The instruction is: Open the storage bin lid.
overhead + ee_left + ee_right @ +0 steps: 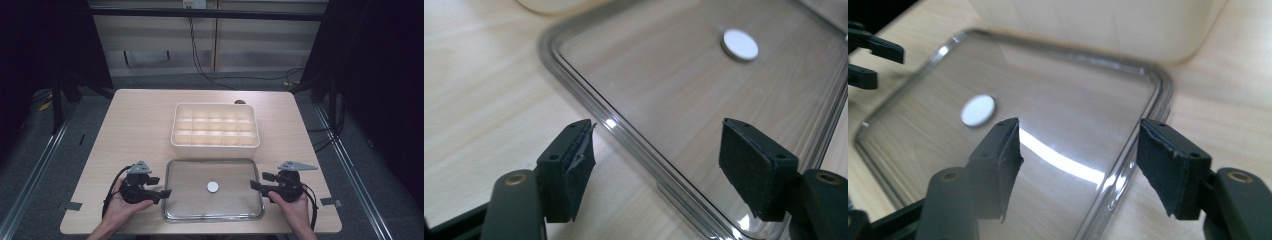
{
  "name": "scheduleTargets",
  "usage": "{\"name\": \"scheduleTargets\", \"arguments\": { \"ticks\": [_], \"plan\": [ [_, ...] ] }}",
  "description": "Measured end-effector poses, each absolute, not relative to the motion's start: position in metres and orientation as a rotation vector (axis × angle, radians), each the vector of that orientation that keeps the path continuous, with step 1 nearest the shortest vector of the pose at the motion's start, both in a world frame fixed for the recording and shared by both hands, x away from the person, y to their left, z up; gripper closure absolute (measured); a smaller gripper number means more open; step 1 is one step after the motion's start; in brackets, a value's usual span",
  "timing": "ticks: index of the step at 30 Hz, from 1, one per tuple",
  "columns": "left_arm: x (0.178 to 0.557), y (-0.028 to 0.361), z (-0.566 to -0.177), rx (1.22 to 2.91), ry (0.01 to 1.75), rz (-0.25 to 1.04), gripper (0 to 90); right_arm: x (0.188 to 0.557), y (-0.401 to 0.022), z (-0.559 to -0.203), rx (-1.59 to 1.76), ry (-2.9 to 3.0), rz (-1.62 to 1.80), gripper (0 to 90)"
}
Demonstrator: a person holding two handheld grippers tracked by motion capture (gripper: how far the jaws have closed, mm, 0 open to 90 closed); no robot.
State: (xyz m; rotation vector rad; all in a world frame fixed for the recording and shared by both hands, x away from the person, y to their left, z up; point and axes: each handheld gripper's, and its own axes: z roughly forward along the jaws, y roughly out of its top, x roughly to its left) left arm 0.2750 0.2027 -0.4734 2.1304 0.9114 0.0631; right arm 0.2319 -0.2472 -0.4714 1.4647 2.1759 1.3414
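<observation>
Clear plastic lid (pixel 214 190) lies flat on the worktop (pixel 135 130) before the compartment box (pixel 215 125); left gripper (pixel 161 187) and right gripper (pixel 256 180) flank it, jaws apart, empty. Uneven gripping could likely tilt or drop it.

Cream compartment box (pixel 215 125), wooden table (pixel 135 125)

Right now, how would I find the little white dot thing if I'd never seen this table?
Look at the wooden table and find the clear flat lid at its near edge, in front of the cream compartment box. The small white round disc sits near the lid's middle, the one solid white spot on see-through plastic.
</observation>
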Motion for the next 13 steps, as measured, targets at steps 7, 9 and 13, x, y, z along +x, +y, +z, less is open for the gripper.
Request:
{"name": "scheduleTargets", "arguments": {
  "ticks": [7,9,13],
  "plan": [
    [0.265,0.232,-0.458,2.048,0.945,0.186,23.7,0.215,-0.263,-0.453,1.410,2.085,1.360,19.9],
    [0.263,0.242,-0.457,2.008,0.971,0.208,23.2,0.210,-0.272,-0.448,1.409,2.038,1.380,20.6],
    [0.262,0.254,-0.458,1.935,1.047,0.178,22.7,0.207,-0.279,-0.444,1.417,1.990,1.385,20.0]
  ]
}}
